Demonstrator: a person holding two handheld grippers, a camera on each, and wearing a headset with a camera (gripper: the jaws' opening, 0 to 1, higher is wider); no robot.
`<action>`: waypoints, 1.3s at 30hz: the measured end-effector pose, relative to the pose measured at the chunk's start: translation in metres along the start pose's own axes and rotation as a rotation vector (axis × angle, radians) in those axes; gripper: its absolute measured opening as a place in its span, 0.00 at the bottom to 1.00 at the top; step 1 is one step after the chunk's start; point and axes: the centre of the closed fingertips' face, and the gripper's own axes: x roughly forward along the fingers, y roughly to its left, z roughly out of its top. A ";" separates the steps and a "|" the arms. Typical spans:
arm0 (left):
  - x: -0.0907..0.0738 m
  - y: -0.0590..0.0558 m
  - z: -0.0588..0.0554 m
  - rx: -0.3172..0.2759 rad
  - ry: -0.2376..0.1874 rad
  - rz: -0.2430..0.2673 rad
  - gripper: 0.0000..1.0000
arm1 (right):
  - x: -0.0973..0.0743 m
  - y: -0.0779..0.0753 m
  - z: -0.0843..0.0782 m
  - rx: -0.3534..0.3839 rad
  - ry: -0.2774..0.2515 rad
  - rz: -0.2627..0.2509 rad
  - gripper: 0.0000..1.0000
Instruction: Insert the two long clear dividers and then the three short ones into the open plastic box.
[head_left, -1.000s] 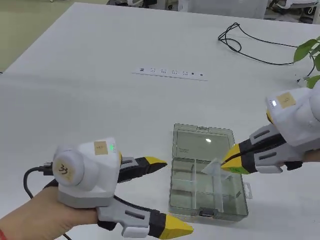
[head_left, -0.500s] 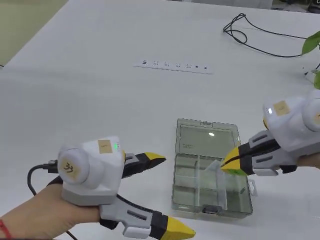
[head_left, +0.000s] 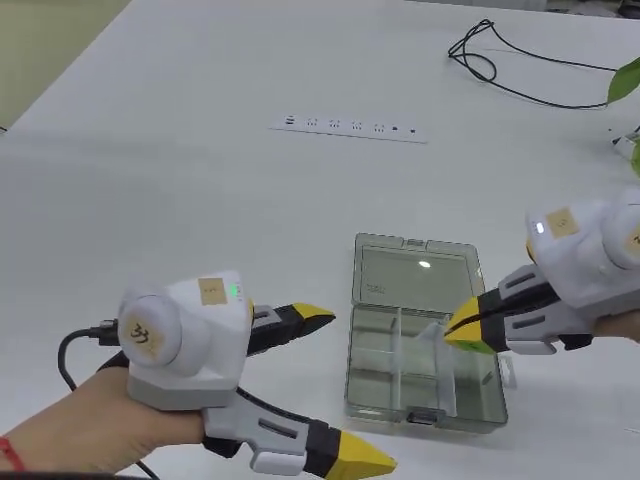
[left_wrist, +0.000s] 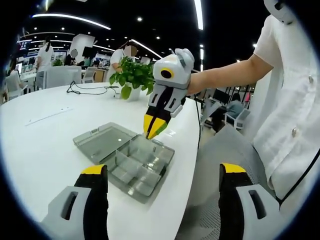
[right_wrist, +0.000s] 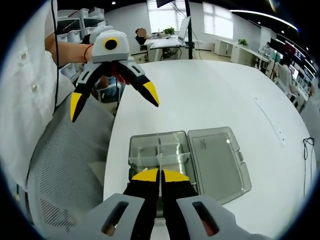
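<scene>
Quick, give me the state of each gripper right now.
Left gripper: open, holding nothing.
Right gripper: shut on a clear divider.

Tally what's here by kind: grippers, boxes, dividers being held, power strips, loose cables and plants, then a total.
Grippers: 2, left gripper and right gripper
Plastic box: 1
Held clear divider: 1, in the right gripper
Power strip: 1
Black cable: 1
Plant: 1
Total: 7

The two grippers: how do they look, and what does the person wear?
The left gripper and right gripper have white housings, grey-black jaws with yellow tips and tan stickers. The left has a black cable. The person wears a white buttoned shirt.
</scene>
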 end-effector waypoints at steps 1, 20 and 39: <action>0.000 0.000 0.000 -0.001 0.000 0.001 0.94 | 0.000 0.001 0.001 -0.007 -0.004 -0.001 0.02; 0.003 0.000 0.000 -0.007 0.003 -0.007 0.94 | 0.012 0.004 0.003 -0.091 -0.006 0.009 0.02; 0.002 0.003 -0.003 -0.017 0.004 -0.008 0.94 | 0.038 0.000 -0.014 -0.101 0.082 0.028 0.02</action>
